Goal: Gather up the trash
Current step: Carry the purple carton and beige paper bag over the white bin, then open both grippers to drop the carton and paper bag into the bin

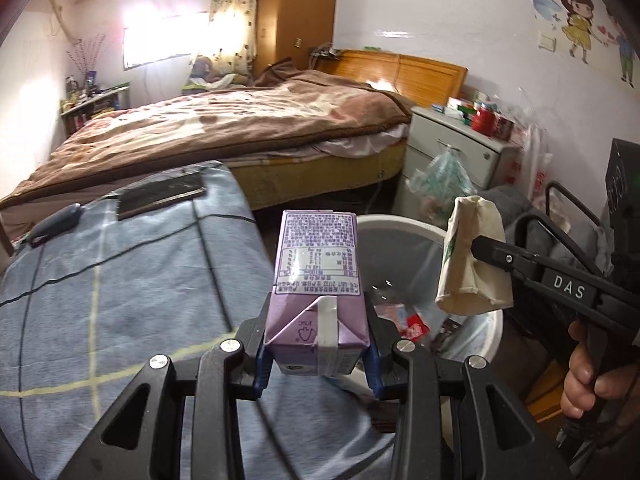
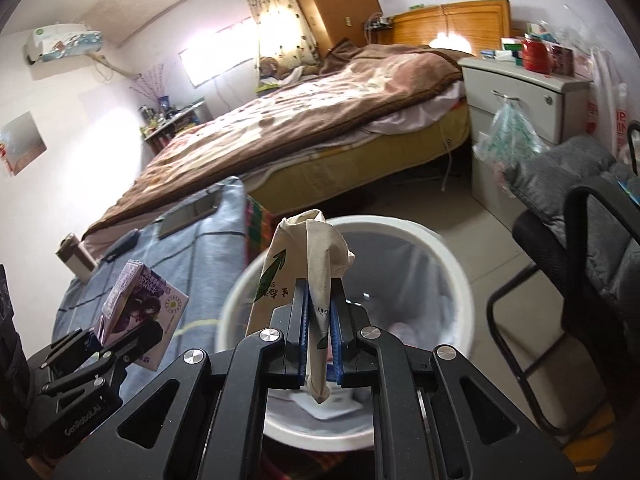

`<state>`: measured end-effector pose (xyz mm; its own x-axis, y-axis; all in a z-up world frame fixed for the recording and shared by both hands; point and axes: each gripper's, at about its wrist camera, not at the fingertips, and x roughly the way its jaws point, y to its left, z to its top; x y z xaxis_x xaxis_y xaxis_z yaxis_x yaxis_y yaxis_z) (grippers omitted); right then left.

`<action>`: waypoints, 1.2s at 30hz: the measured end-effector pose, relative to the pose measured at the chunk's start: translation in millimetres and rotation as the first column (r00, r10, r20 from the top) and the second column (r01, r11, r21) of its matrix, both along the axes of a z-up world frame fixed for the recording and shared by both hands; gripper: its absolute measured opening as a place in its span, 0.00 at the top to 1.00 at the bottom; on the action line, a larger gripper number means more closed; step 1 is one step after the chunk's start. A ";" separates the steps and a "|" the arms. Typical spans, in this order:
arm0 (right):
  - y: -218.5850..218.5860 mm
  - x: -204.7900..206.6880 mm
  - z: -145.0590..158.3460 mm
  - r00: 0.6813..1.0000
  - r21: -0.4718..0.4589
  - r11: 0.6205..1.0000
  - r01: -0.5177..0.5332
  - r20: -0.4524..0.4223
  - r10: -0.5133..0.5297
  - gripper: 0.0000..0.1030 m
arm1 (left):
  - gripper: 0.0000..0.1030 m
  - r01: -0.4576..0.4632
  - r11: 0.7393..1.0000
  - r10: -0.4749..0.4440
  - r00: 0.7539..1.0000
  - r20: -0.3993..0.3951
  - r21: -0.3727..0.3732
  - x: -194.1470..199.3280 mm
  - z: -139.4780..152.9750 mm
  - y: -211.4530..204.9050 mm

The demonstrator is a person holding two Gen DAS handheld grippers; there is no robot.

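I have 2 pieces in hand: the purple drink carton [image 1: 316,280] pinched in my left gripper [image 1: 316,364], near the white trash bin [image 1: 400,226] rim, and the beige tissue pack [image 2: 308,280] clamped in my right gripper [image 2: 319,344], over the bin. Neither is dropped; trash already lies inside the bin.

Two tools: the left tool [image 1: 316,354] and the right tool [image 2: 319,346]. One purple drink carton [image 1: 316,276] sits between the left tool's pads, one beige tissue pack [image 2: 304,280] between the right tool's. One white trash bin [image 2: 448,256] stands just beyond both.
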<state>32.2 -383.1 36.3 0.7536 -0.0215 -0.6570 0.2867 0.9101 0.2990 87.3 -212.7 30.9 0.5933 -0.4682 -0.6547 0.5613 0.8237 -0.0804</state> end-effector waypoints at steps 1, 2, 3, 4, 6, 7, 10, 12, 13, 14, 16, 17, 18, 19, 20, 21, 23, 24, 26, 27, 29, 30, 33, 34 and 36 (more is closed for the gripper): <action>-2.9 0.1 -2.5 1.000 -0.001 1.000 0.006 -0.008 -0.006 0.88 | 0.63 0.008 1.000 -0.008 1.000 -0.006 0.006 -1.0 -2.7 -5.0; -5.3 -0.4 -4.6 1.000 0.001 1.000 0.008 -0.016 -0.008 0.89 | 0.63 0.014 1.000 -0.014 1.000 -0.011 0.009 -3.7 -4.4 -9.6; -8.0 -1.3 -6.4 1.000 0.001 1.000 0.013 -0.022 -0.013 0.89 | 0.63 0.023 1.000 -0.023 1.000 -0.019 0.011 -5.0 -7.0 -13.9; -10.4 -1.5 -8.8 0.999 0.000 1.000 0.019 -0.029 -0.019 0.88 | 0.63 0.033 0.999 -0.033 0.999 -0.026 0.015 -5.6 -10.1 -18.3; -15.8 -1.5 -14.4 0.998 0.003 1.000 0.025 -0.049 -0.025 0.88 | 0.63 0.042 0.999 -0.041 0.999 -0.036 0.023 -8.1 -14.7 -25.7; -17.3 -0.5 -17.4 0.998 0.005 1.000 0.027 -0.059 -0.026 0.88 | 0.63 0.047 0.999 -0.046 0.998 -0.042 0.026 -8.5 -17.2 -28.7; -21.2 -0.7 -21.5 0.996 -0.002 1.000 0.019 -0.082 -0.019 0.88 | 0.63 0.055 0.998 -0.053 0.997 -0.054 0.036 -9.6 -22.9 -36.0; -20.2 0.5 -23.5 0.995 -0.018 1.000 0.008 -0.099 -0.010 0.88 | 0.63 0.061 0.997 -0.058 0.996 -0.066 0.041 -10.0 -26.0 -40.5; -19.8 0.6 -24.5 0.995 -0.019 1.000 0.001 -0.103 -0.003 0.88 | 0.63 0.063 0.997 -0.060 0.996 -0.069 0.042 -10.4 -27.2 -42.3; -20.3 -0.5 -25.0 0.995 -0.021 1.000 -0.001 -0.105 -0.001 0.87 | 0.63 0.065 0.997 -0.062 0.995 -0.072 0.043 -10.1 -27.9 -43.3; -19.4 -0.4 -25.9 0.993 -0.042 0.999 -0.001 -0.116 -0.004 0.87 | 0.62 0.066 0.997 -0.063 0.995 -0.077 0.038 -11.1 -29.2 -45.0; -19.9 -0.9 -26.6 0.993 -0.046 0.999 0.001 -0.120 -0.006 0.87 | 0.62 0.069 0.997 -0.065 0.995 -0.080 0.037 -11.5 -29.9 -45.0; -20.7 -1.1 -27.0 0.993 -0.044 0.999 0.000 -0.122 -0.005 0.87 | 0.62 0.073 0.997 -0.070 0.994 -0.082 0.036 -12.5 -30.1 -45.6; -20.9 -2.1 -27.2 0.992 -0.040 0.999 -0.003 -0.123 -0.002 0.87 | 0.62 0.075 0.997 -0.072 0.994 -0.083 0.034 -12.8 -30.4 -46.0; -21.6 -1.3 -28.1 0.992 -0.038 0.999 -0.004 -0.124 0.000 0.87 | 0.60 0.077 0.997 -0.074 0.994 -0.085 0.030 -12.8 -30.3 -46.5; -21.4 -1.8 -28.0 0.992 -0.038 0.999 -0.004 -0.123 -0.001 0.86 | 0.58 0.078 0.997 -0.076 0.993 -0.091 0.024 -13.2 -30.3 -46.2; -20.9 -2.6 -27.3 0.992 -0.053 0.999 0.003 -0.127 -0.010 0.82 | 0.50 0.072 0.997 -0.069 0.993 -0.094 0.023 -13.4 -30.5 -45.2; -20.2 -2.6 -27.0 0.991 -0.060 0.998 0.007 -0.129 -0.015 0.80 | 0.50 0.069 0.997 -0.067 0.994 -0.087 0.027 -13.9 -30.3 -45.2; -19.3 -5.4 -25.3 0.992 -0.063 0.998 0.013 -0.124 -0.021 0.73 | 0.49 0.062 0.998 -0.059 0.995 -0.084 0.029 -14.6 -29.6 -44.0; -18.6 -5.4 -24.8 0.992 -0.061 0.998 0.013 -0.123 -0.021 0.71 | 0.49 0.060 0.998 -0.058 0.995 -0.084 0.024 -15.6 -28.9 -42.2; -15.6 -6.2 -23.6 0.993 -0.065 0.998 0.011 -0.119 -0.019 0.69 | 0.49 0.050 0.999 -0.049 0.995 -0.083 0.019 -15.8 -28.1 -38.9; -14.0 -7.0 -22.6 0.993 -0.071 0.997 0.010 -0.115 -0.018 0.69 | 0.48 0.046 0.999 -0.044 0.996 -0.083 0.018 -16.1 -27.8 -36.4; -5.6 -11.8 -18.0 0.995 -0.106 0.994 0.011 -0.102 -0.021 0.66 | 0.47 0.029 1.000 -0.028 0.997 -0.073 0.011 -18.8 -26.0 -28.2; -2.8 -14.1 -16.5 0.995 -0.118 0.993 0.011 -0.095 -0.022 0.66 | 0.45 0.026 1.000 -0.025 0.997 -0.068 0.009 -19.3 -25.2 -26.6; 2.1 -17.3 -14.5 0.996 -0.138 0.990 0.015 -0.083 -0.027 0.66 | 0.43 0.012 1.000 -0.011 0.999 -0.053 0.010 -22.1 -23.4 -20.9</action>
<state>14.9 -381.0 21.9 0.6938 -0.1309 -0.7082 0.3252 0.9343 0.1459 65.3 -233.6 7.5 0.5522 -0.4682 -0.6898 0.5658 0.8182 -0.1024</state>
